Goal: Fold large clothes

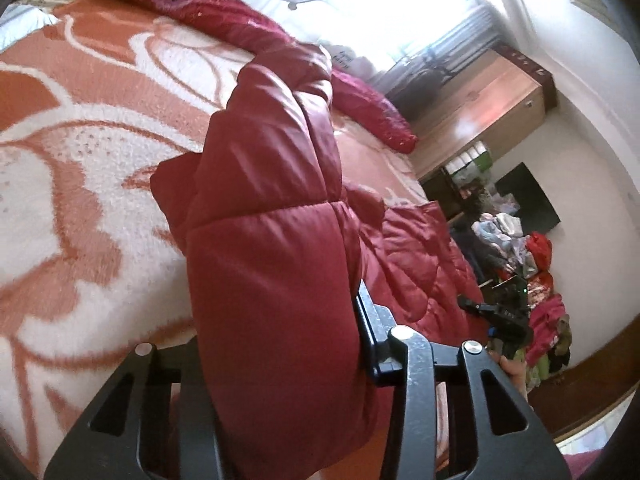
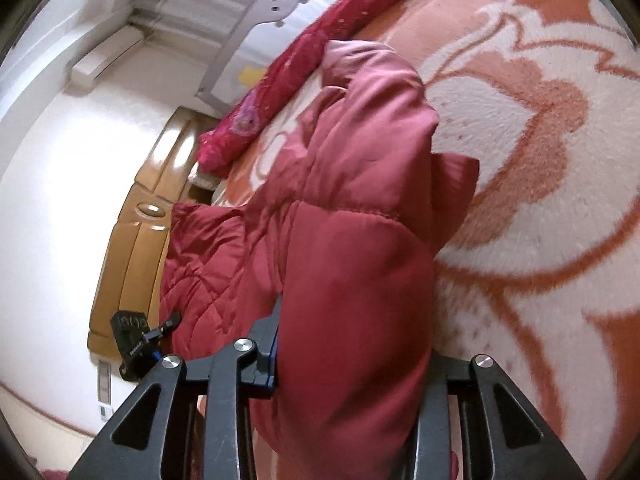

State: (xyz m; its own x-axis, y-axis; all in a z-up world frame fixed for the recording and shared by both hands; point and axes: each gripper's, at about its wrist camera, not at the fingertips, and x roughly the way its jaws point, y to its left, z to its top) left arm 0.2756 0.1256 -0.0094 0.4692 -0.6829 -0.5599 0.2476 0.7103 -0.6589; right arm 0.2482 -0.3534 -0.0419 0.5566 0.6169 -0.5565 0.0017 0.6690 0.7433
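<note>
A puffy dark red quilted jacket lies over an orange and white floral blanket on a bed. My left gripper is shut on a thick fold of the jacket; only its right finger shows, the other is buried in fabric. The other gripper shows small at the right. In the right wrist view, my right gripper is shut on the jacket too, with its left finger visible. The blanket lies to the right and the left gripper at lower left.
A crimson rolled quilt lies along the bed's far side. A wooden cabinet stands by the bright window, with a pile of clothes on the floor. A wooden headboard and white wall are left in the right view.
</note>
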